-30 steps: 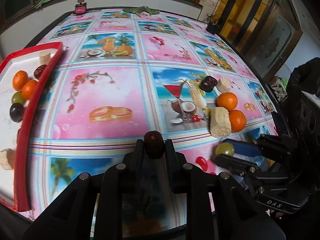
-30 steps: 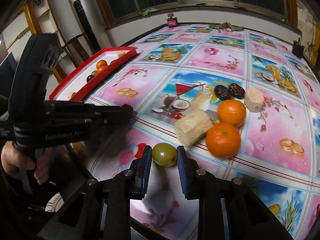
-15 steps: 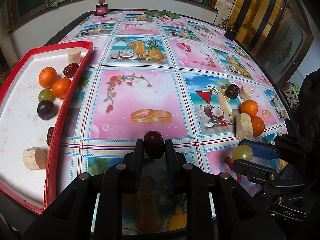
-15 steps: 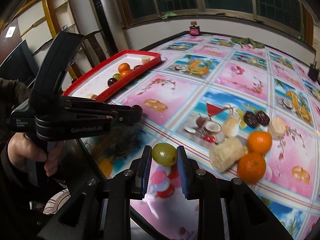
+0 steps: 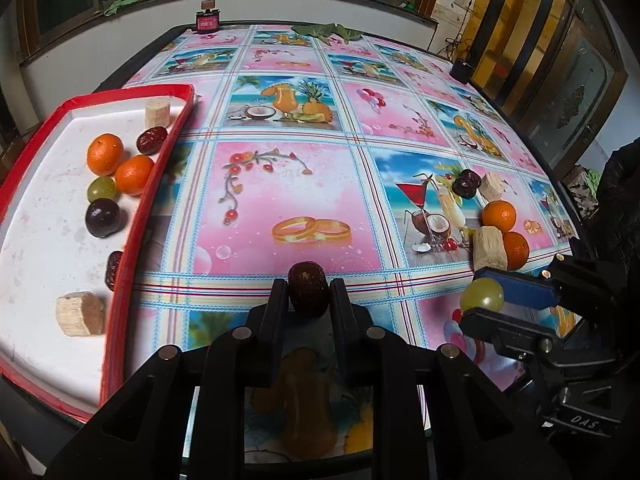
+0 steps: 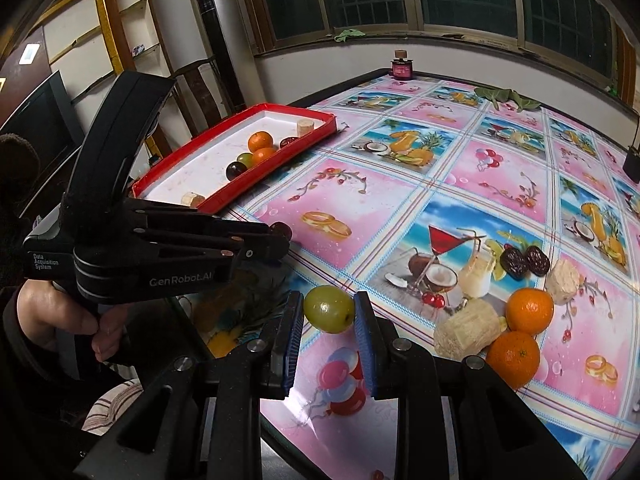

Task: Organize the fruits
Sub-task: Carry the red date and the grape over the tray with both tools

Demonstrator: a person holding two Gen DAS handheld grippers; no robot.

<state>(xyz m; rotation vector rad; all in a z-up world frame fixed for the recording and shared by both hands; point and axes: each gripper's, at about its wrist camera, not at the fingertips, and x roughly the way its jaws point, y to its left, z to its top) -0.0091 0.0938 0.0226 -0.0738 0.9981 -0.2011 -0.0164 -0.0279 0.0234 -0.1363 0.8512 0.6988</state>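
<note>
We carry two fruits toward the red tray [image 5: 120, 288].

At the left, the tray already holds tangerines, a green grape, a dark plum, dates and pale cut chunks, so we judge it the collection spot. Our left gripper [image 5: 309, 294] pinches a dark date [image 5: 308, 288] above the tablecloth [image 5: 280, 184]; our right gripper [image 6: 329, 312] clamps a green grape [image 6: 329, 309], lifted clear of the pile of tangerines [image 6: 529, 311] remaining at the right.
</note>
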